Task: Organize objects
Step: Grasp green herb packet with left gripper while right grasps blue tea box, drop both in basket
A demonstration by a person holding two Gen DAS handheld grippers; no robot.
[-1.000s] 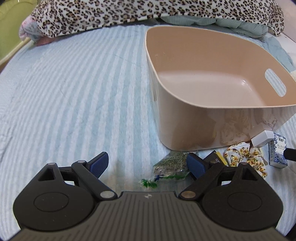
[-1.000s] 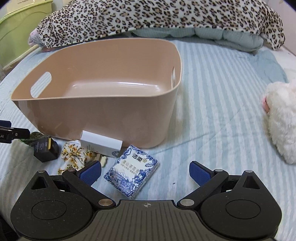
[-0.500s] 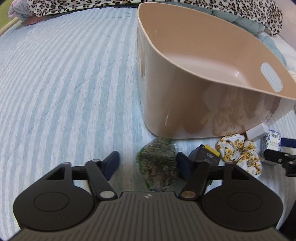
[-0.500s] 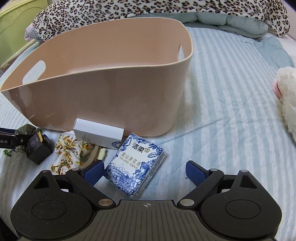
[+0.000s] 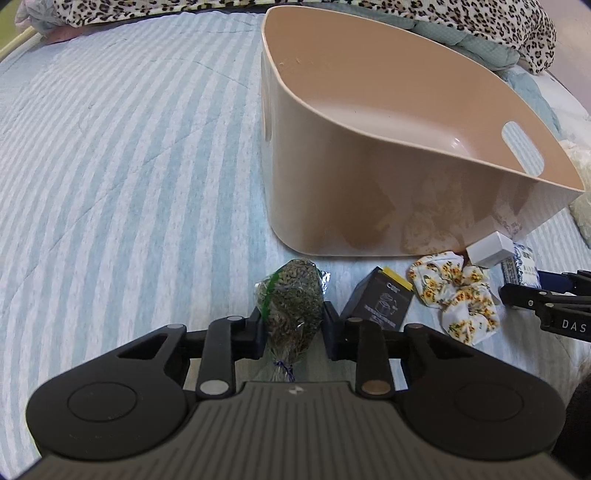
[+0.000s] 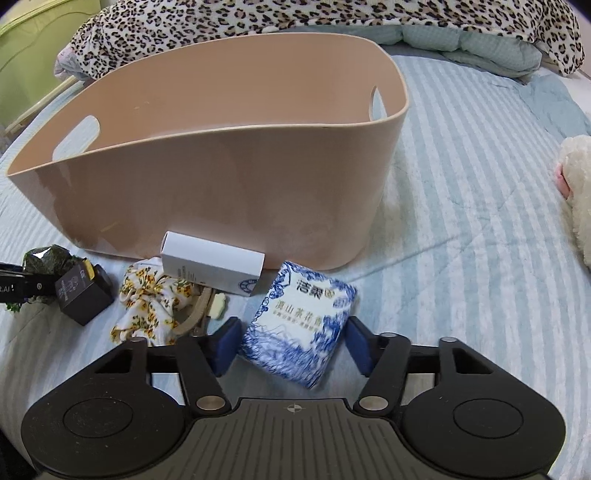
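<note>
A beige plastic basket [image 5: 369,206] [image 6: 221,192] stands empty on the striped bed. In front of it lie a clear bag of dried herbs [image 5: 293,302], a black box [image 5: 380,302] [image 6: 83,291], a floral cloth [image 5: 458,291] [image 6: 151,299], a white box [image 5: 489,253] [image 6: 210,264] and a blue-and-white tissue pack [image 6: 299,328]. My left gripper [image 5: 293,328] is shut on the herb bag. My right gripper [image 6: 291,345] straddles the tissue pack, pads touching or nearly touching its sides; it also shows in the left wrist view [image 5: 539,291].
A leopard-print blanket [image 6: 295,18] and a teal quilt [image 6: 461,40] lie behind the basket. A white plush toy [image 6: 576,192] sits at the right. A green bin [image 6: 33,51] stands at the far left. Small tan pieces [image 6: 210,306] lie beside the floral cloth.
My left gripper moved forward and closed on the herb bag. My right gripper moved forward around the tissue pack and its fingers narrowed toward it.
</note>
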